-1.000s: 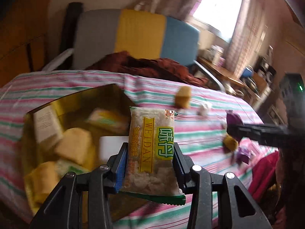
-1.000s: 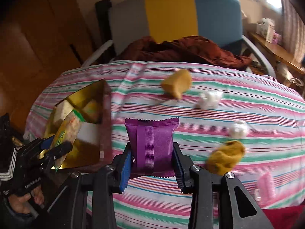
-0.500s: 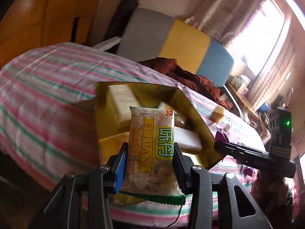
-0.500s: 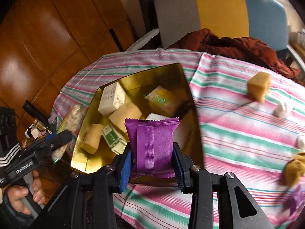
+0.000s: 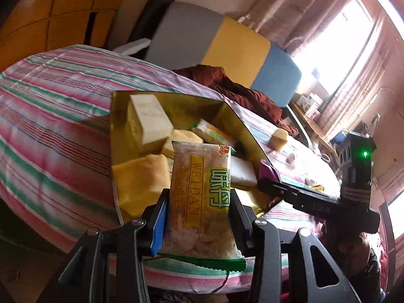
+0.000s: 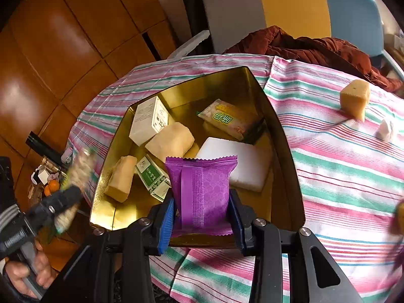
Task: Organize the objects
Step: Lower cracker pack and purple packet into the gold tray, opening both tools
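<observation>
Right tool (image 6: pixel 202 217) clamped across the lower sides of a purple sachet (image 6: pixel 202 189), left tool (image 5: pixel 198 224) likewise on a Weidan snack pack (image 5: pixel 200 202): both light, crinkly, likely crushable, held over the near edge of the gold tin (image 6: pixel 285 136) on the bench (image 6: pixel 341 166).

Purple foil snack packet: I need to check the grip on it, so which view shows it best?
The right wrist view: the purple foil snack packet fills the centre, clamped in the right gripper. The left wrist view shows only its crimped end.
</observation>
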A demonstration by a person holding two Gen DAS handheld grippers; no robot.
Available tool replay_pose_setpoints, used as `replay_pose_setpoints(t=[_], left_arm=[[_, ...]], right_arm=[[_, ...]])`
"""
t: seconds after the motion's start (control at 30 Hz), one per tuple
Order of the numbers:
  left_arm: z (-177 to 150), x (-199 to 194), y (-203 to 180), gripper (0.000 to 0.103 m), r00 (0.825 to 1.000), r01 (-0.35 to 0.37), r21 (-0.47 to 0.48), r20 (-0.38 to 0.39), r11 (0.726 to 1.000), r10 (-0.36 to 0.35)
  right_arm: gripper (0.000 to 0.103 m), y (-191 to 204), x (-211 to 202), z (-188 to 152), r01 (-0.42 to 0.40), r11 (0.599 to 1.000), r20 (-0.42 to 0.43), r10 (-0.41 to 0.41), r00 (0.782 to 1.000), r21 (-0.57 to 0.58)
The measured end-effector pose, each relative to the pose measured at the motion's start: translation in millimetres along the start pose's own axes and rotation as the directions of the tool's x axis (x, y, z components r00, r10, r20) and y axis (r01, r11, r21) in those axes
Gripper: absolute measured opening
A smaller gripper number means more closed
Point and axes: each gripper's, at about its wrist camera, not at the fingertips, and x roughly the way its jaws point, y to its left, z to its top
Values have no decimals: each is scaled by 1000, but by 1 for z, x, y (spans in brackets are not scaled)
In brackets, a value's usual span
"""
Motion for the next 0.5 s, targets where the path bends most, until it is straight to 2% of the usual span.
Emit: replay_pose_setpoints(t=[0.17, 0.33, 0.5], left_arm=[[-6, 13, 4, 44, 998, -39, 7, -39, 999, 39], [-2, 16, 3, 44, 999, -28, 18, -31, 999, 29], [3, 21, -1, 44, 999, -39, 25, -28, 999, 40]], right_arm=[[40, -2, 0, 0, 11, 1000, 4, -11, 1000, 7], [40, -4, -2, 3, 39, 999, 21, -39, 999, 2], [42, -6, 4, 3, 42, 999, 1, -42, 999, 0]])
